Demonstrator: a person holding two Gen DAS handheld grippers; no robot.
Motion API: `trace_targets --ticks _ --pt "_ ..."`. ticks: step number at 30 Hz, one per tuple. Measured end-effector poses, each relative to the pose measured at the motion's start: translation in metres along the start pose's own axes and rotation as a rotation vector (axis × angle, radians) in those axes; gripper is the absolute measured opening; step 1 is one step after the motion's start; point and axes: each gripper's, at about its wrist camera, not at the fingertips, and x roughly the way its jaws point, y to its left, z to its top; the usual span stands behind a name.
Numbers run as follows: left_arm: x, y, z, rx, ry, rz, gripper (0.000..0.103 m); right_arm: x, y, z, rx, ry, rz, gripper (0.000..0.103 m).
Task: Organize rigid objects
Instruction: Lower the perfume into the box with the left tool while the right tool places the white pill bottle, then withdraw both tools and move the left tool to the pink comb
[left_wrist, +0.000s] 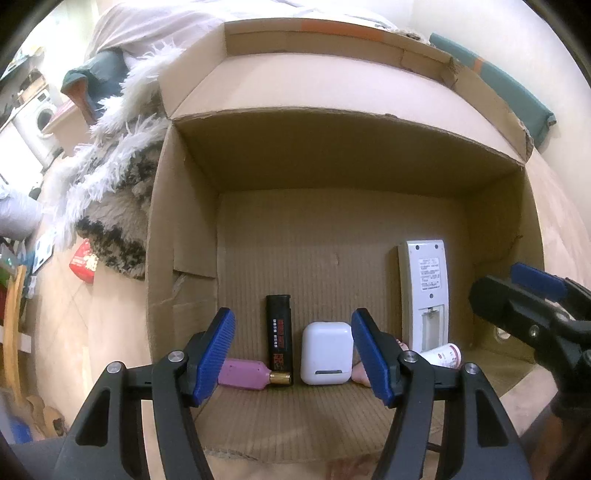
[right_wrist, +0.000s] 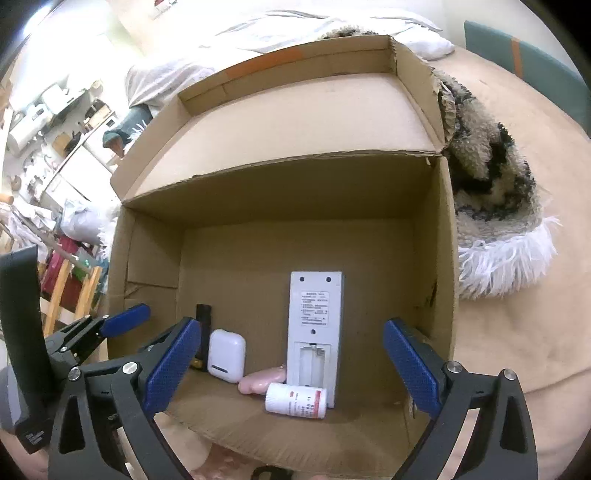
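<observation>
Inside the cardboard box (left_wrist: 192, 236), from left to right, lie a pink tube (left_wrist: 243, 373), a black lighter (left_wrist: 279, 336), a white earbud case (left_wrist: 325, 353), a pink item (right_wrist: 263, 381) of unclear kind, a small white bottle (right_wrist: 296, 400) on its side, and a grey remote (right_wrist: 316, 325) lying face down. The left tongs (left_wrist: 293, 356) hang spread above the lighter and case, pinching nothing. The right tongs (right_wrist: 291, 363) gape wide over the remote and bottle, empty.

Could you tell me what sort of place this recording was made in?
Most likely a lived-in home, on the floor: a shaggy rug lies beside the cardboard box, a washing machine stands in the background, and rumpled bedding lies behind.
</observation>
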Motion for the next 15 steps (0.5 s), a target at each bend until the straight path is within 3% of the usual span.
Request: trace_targets --ticks 15 --pt "-0.040 0.014 -0.006 -0.017 -0.077 0.001 0.062 -0.027 0.005 -0.011 -0.020 -0.039 -0.007 0.103"
